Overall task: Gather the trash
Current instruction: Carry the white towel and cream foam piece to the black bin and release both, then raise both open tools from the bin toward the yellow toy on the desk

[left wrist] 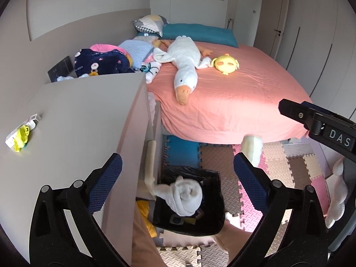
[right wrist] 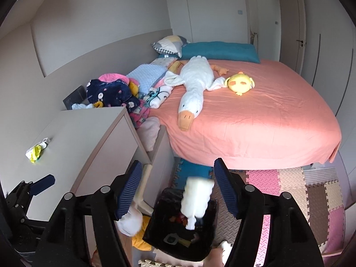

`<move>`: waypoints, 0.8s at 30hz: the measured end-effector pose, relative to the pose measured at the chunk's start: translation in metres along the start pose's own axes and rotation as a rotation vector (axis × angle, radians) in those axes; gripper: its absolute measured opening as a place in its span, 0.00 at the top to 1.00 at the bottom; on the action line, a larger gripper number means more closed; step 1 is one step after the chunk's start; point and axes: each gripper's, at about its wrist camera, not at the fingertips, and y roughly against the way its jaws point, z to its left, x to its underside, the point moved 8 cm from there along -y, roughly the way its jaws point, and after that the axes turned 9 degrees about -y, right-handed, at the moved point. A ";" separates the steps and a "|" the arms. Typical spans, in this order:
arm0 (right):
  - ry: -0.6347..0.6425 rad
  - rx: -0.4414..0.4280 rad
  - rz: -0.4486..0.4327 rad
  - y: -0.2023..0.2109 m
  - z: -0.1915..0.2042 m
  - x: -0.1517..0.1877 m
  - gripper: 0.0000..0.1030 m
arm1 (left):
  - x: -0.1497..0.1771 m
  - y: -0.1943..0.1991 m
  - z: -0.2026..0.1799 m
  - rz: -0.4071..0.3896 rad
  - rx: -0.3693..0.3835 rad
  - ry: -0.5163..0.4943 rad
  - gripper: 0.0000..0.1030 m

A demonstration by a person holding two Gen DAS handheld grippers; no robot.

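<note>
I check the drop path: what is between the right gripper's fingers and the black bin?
Only a blurred white wad, seen in the right wrist view: right gripper open above the bin.

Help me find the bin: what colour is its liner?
Black liner, clearest in the right wrist view.

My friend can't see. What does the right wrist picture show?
A blurry white wad is above a black trash bin on the foam floor mats, between the open right gripper pads and touching neither. Behind is a bed with a pink sheet, a white goose toy and a yellow chick toy. A beige dresser stands at left.
</note>
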 end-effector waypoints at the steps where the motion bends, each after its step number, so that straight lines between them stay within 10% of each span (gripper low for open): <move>1: -0.003 0.000 -0.003 0.001 -0.001 -0.001 0.31 | 0.000 0.000 0.003 0.004 -0.012 0.001 0.06; 24: -0.014 -0.050 0.027 -0.007 0.019 0.006 0.30 | 0.009 0.008 0.025 0.002 -0.024 0.033 0.06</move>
